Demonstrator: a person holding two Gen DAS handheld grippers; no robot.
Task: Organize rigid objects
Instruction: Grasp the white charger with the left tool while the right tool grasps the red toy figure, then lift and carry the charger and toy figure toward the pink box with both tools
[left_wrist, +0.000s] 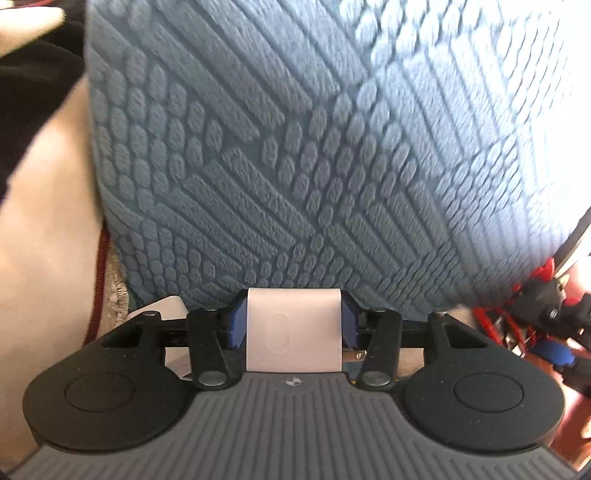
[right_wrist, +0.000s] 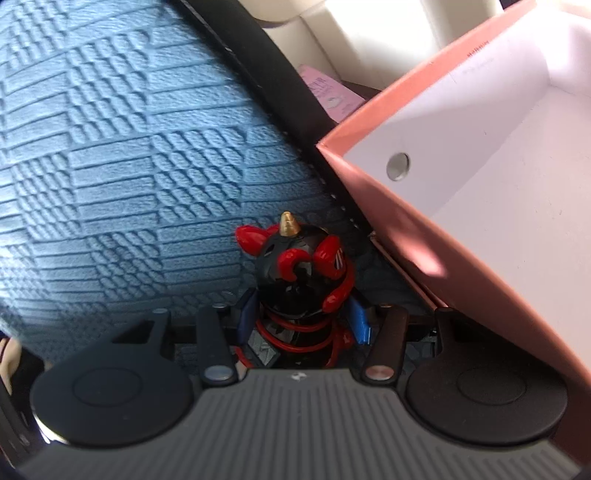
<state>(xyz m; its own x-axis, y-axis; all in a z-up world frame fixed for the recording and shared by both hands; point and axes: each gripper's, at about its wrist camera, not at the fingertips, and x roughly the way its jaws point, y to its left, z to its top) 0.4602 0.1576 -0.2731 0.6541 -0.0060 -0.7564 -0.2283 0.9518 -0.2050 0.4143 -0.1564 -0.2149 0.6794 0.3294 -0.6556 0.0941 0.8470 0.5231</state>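
The black and red figurine (right_wrist: 299, 280) stands with its long axis running straight out along the right gripper (right_wrist: 303, 325), its gold horn tip pointing away from the camera. The blue-padded jaws pinch it at the lower body, where a red cord coils around it; its head juts past the fingertips. It hangs over the blue textured cover (right_wrist: 129, 166), just beside the near corner of the pink box (right_wrist: 424, 229).

The pink box sits to the right of the figurine, open at the top, white inside, with a round metal stud on its inner wall; the part of its interior in view holds nothing.

The left gripper (left_wrist: 293, 328) has its jaws closed on a white charger block (left_wrist: 293, 328), a flat face with an oval imprint turned up to the camera. A metal prong pokes out at its lower right side, pointing rightward. The block is held close above the same blue textured cover. The figurine shows blurred at the right edge of the left wrist view.
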